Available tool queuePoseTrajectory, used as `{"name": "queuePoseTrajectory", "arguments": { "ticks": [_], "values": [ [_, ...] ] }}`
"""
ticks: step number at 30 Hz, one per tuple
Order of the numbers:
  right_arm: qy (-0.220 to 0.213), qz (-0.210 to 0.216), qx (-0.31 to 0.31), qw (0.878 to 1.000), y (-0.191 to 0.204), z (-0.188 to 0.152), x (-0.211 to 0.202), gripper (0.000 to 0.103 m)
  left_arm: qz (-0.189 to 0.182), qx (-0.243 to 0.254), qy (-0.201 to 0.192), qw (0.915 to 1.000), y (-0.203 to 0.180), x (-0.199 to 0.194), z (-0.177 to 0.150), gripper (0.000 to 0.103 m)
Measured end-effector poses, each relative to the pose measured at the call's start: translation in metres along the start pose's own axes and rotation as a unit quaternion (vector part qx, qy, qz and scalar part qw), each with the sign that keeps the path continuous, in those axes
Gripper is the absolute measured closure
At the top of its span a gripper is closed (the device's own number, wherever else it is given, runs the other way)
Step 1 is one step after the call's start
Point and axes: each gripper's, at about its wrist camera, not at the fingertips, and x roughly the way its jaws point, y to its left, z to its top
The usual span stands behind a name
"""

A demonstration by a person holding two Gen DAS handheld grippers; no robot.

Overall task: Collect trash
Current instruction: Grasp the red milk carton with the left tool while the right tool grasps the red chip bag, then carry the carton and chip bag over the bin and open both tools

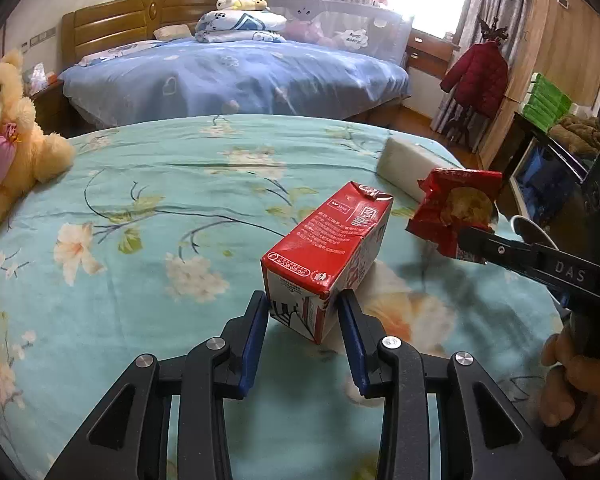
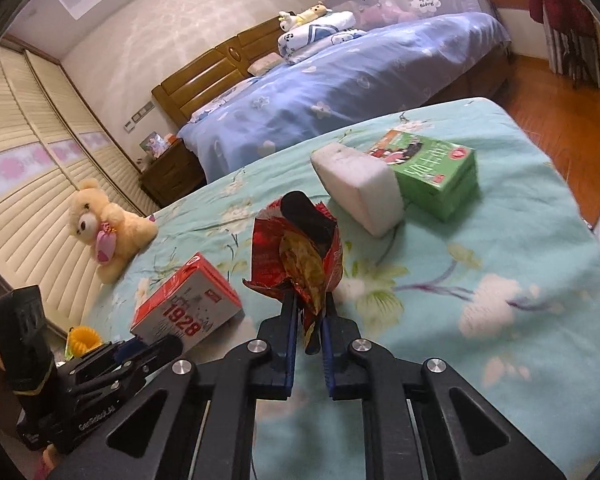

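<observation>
1. Bedroom scene: a near bed [image 1: 140, 184] covered in a teal sheet with a flower print fills the foreground, and a second bed with a blue cover [image 1: 236, 76] and wooden headboard stands beyond it.
2. On the teal bed, the left gripper [image 1: 303, 304] has its blue-padded fingers pressed against both sides of a red and white carton [image 1: 328, 248], whose near end tilts up off the sheet.
3. To the right, the right gripper [image 2: 309, 308] holds its fingers nearly together, pinching a crumpled red snack wrapper [image 2: 296, 252] that stands up above the sheet.
4. Far right on the teal bed, a white foam block [image 2: 358, 188] lies touching a green box [image 2: 440, 180].
5. A cream teddy bear [image 2: 100, 228] with a pink heart sits at the far left edge of the teal bed.
6. A red coat [image 1: 476, 76] hangs on a stand near the curtained window.
</observation>
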Motion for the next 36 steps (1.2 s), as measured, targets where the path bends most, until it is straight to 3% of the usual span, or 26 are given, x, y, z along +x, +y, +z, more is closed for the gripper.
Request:
{"name": "queuePoseTrajectory", "arguments": {
  "ticks": [20, 36],
  "values": [
    [-0.035, -0.039, 0.060, 0.997, -0.064, -0.033, -0.086, 0.093, -0.059, 0.056, 0.002, 0.9967, -0.079, -0.010, -0.008, 0.068],
    [-0.061, -0.075, 0.091, 0.991, -0.103, -0.043, -0.127, 0.093, -0.086, 0.094, 0.005, 0.9918, -0.131, 0.004, -0.001, 0.068]
  ]
}}
